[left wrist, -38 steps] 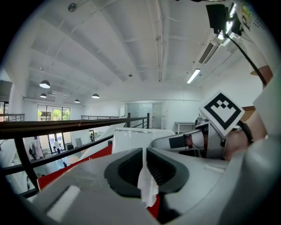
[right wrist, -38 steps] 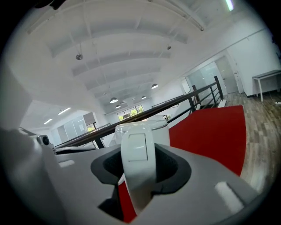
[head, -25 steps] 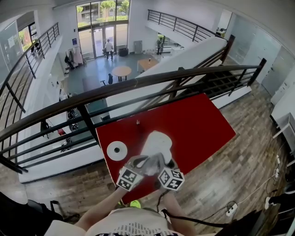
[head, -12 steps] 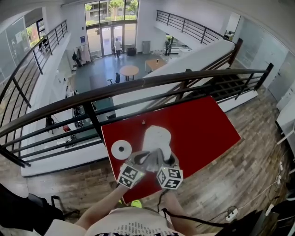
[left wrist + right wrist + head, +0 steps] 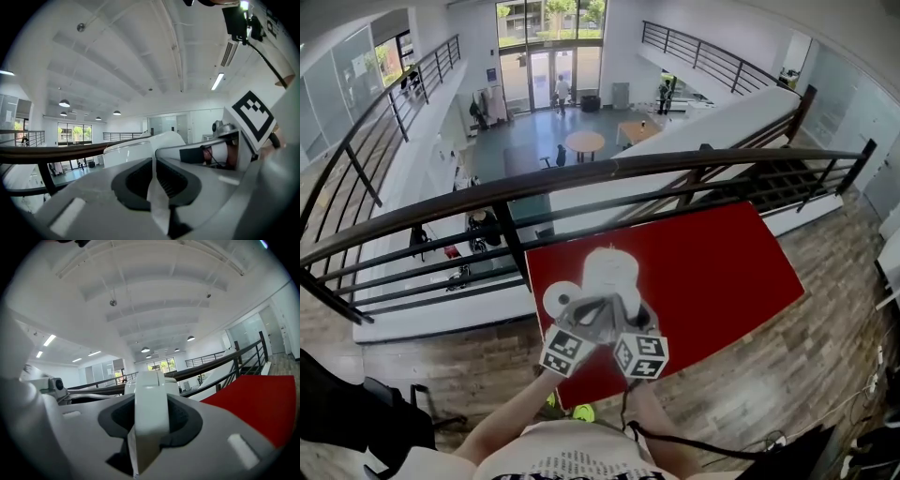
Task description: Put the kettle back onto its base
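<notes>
Over the left end of the red table (image 5: 712,262), just this side of the dark railing (image 5: 581,173), I have the white kettle (image 5: 611,270) in both tools. It looks to be held clear of the tabletop, though I can't be sure of the gap beneath it. The round white base (image 5: 560,298) lies on the table just beside the kettle's left, partly covered by it from where my head is.

My right gripper (image 5: 151,423) is clamped on the broad white handle (image 5: 151,394), which fills the space between the pads; its jaws have just been closing a little tighter on it. My left gripper (image 5: 153,180) is pressed together on a thin white strip that I take for an edge of the same handle.

As I judge it, the pick-up is done and the kettle is near its base but not seated. What is left is to bring it over the disc, centre it, lower it and let go.

I can read no brand on kettle or base. The marker cubes (image 5: 565,351) show only black-and-white squares, and the print on my shirt (image 5: 572,464) is too small to read.
</notes>
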{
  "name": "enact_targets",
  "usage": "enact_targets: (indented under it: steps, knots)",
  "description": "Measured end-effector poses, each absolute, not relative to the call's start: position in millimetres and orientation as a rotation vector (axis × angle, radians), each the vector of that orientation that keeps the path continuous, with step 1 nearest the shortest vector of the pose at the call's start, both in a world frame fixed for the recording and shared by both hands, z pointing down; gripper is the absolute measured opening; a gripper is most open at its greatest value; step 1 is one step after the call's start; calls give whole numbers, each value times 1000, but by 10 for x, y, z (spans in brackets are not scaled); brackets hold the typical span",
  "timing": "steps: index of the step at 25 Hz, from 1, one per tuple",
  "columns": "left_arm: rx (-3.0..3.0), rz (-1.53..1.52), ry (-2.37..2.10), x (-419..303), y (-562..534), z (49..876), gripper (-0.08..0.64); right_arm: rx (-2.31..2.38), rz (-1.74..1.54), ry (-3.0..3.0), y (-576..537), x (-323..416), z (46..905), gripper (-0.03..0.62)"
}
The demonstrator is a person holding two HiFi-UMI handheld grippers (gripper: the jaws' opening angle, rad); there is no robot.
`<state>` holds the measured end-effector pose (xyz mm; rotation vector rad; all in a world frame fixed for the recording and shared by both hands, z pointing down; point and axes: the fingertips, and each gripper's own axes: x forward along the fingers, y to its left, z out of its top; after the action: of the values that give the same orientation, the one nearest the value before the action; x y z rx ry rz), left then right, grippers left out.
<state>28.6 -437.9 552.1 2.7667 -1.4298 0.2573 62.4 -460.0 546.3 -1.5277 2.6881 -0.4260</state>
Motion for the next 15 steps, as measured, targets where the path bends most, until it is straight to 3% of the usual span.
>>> enact_targets:
  steps: [15]
  knots:
    - [2653, 251, -1616, -850, -4615, 5386, 32, -1349, -359, 2852, -4830, -519, 5398, 140]
